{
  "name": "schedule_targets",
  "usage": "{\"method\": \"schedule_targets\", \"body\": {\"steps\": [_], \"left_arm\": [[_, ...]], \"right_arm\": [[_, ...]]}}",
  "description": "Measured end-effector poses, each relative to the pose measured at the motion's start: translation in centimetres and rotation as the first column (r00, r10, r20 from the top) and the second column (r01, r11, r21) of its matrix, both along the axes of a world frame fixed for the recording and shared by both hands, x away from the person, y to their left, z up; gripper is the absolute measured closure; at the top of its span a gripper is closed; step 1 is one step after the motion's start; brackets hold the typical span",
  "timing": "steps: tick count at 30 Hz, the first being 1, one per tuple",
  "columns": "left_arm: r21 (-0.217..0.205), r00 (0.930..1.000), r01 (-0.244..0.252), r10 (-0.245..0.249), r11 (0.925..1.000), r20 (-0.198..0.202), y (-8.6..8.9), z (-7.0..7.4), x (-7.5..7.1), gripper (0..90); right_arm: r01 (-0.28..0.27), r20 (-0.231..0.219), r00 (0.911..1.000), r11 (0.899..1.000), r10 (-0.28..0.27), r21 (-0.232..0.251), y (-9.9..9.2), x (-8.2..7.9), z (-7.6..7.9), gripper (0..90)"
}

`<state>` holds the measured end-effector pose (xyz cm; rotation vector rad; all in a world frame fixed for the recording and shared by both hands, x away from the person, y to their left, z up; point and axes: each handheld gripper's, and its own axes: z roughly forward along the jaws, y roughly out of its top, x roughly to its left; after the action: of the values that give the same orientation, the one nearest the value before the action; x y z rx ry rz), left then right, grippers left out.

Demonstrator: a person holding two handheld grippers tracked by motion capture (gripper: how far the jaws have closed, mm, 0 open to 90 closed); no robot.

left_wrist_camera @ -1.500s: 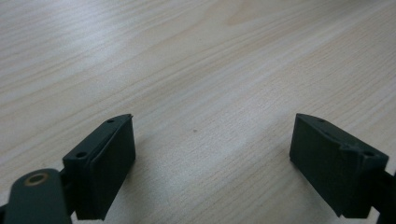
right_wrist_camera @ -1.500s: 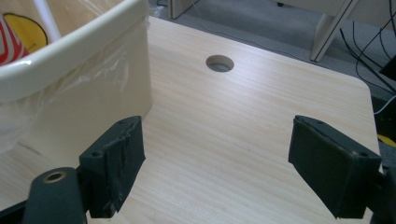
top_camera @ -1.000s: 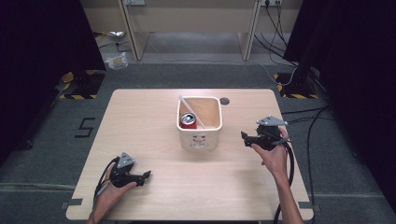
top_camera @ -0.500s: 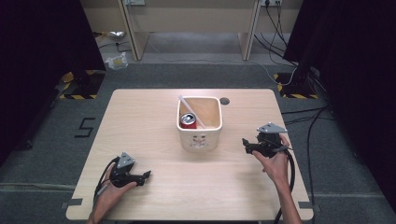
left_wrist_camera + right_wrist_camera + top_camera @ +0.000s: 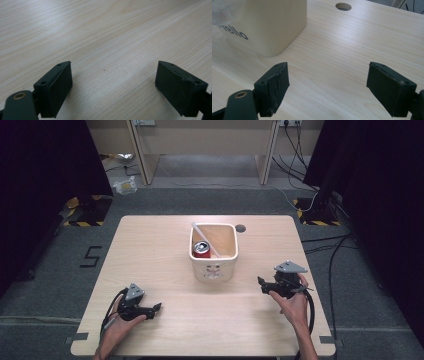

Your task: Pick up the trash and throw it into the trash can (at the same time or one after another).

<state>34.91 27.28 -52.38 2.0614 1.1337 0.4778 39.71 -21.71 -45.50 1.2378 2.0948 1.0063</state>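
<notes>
A cream square bin (image 5: 214, 266) stands at the middle of the wooden table (image 5: 150, 250); it holds a red can (image 5: 202, 249) and a white straw-like stick (image 5: 205, 238). My left gripper (image 5: 158, 307) rests low at the front left, open, with bare wood between its jaws (image 5: 113, 82). To the bin's right, my right gripper (image 5: 260, 284) is open and empty (image 5: 328, 87), pointing left toward the bin. The bin's wall (image 5: 272, 22) with printed "hello" letters shows close in the right gripper view.
A round cable hole (image 5: 240, 228) (image 5: 343, 6) lies in the tabletop behind the bin's right corner. Cables (image 5: 310, 307) trail from the right gripper over the front edge. Dark floor and desk legs surround the table.
The right gripper has drawn back toward the table's front and a little lower. The left gripper has stayed put.
</notes>
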Motion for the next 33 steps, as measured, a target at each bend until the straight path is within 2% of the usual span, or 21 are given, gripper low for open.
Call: {"method": "schedule_targets", "body": {"steps": [21, 33], "left_arm": [[0.001, 1.0, 0.0, 0.0, 1.0, 0.001, 0.0, 0.0, 0.0, 13.3], [0.001, 1.0, 0.001, -0.001, 1.0, 0.001, 0.0, 0.0, 0.0, 13.4]], "right_arm": [[-0.01, -0.026, 0.9996, 1.0, 0.011, 0.016, -0.1, -1.5, -1.8, 18.2], [-0.001, -0.069, 0.9976, 1.0, 0.002, 0.016, -0.7, -2.5, -3.5, 18.1]]}}
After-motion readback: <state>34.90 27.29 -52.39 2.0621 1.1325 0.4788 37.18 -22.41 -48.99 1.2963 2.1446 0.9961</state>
